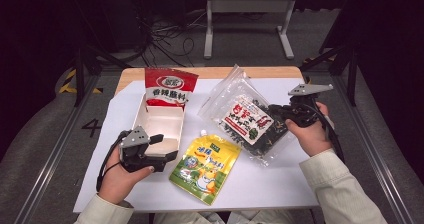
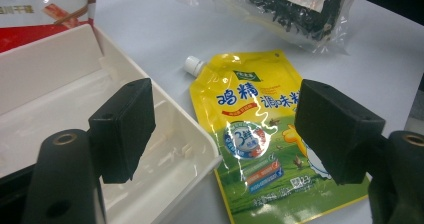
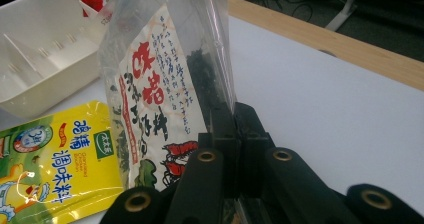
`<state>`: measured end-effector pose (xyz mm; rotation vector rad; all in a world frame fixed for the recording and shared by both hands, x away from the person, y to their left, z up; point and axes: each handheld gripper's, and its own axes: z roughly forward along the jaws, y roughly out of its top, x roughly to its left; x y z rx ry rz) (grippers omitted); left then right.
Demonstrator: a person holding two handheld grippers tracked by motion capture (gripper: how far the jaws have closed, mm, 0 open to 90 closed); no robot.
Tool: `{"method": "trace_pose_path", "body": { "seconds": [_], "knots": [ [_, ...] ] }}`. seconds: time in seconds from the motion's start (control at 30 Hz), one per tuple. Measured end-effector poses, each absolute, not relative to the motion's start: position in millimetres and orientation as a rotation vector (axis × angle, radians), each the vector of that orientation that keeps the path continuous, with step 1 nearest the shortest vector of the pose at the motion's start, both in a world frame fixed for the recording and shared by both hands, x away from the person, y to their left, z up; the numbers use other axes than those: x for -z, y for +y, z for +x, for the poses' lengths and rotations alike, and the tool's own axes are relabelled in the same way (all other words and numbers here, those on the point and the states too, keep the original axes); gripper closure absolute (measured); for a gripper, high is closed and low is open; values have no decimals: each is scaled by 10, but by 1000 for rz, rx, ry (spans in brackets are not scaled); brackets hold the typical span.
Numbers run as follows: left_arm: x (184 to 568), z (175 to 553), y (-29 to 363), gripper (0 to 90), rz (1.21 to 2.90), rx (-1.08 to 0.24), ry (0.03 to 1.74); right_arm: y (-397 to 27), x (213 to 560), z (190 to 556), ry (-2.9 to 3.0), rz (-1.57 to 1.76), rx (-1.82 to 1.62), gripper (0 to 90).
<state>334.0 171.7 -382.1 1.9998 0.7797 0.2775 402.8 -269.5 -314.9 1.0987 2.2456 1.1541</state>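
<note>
A: What carries everything?

B: A worktop (image 1: 280, 184) under a white sheet, with a wooden edge showing along the far side. Beyond it, at the top of the high view, lies a dark floor with tangled cables (image 1: 165, 36) and a pale metal stand (image 1: 248, 19).

A: Containers?

B: A white tray (image 1: 159, 126) left of centre. Its inside looks bare in the left gripper view. A red packet (image 1: 169, 87) leans at its far end.

A: And the clear bag?

B: The clear bag (image 1: 247, 118) of dark dried food sits right of centre in the high view, lifted and tilted. The right tongs (image 1: 276, 115) are clenched on its edge; in the right gripper view the jaws are pressed together on the plastic.

A: The other hand?

B: The left tongs (image 1: 170, 149) are released, jaws wide apart and holding nothing, at the tray's near corner. The yellow spout pouch (image 1: 206, 166) lies flat just beside the tray, at lower centre.
</note>
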Motion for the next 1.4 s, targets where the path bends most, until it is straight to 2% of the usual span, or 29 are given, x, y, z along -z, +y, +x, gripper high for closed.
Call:
{"method": "trace_pose_path", "body": {
  "seconds": [0.43, 0.83, 1.4],
  "knots": [
    [3899, 3462, 1281, 226, 2007, -202, 706, -2723, 2986, 3709, 2164, 1065, -1252, 885],
    [3975, 3567, 757, 219, 1991, -66, 670, -2686, 2906, 3505, 2134, 1037, -1299, 885],
    [4035, 3594, 403, 199, 1944, 47, 635, -2593, 2969, 3421, 2123, 1008, -1372, 884]
  ]
}}
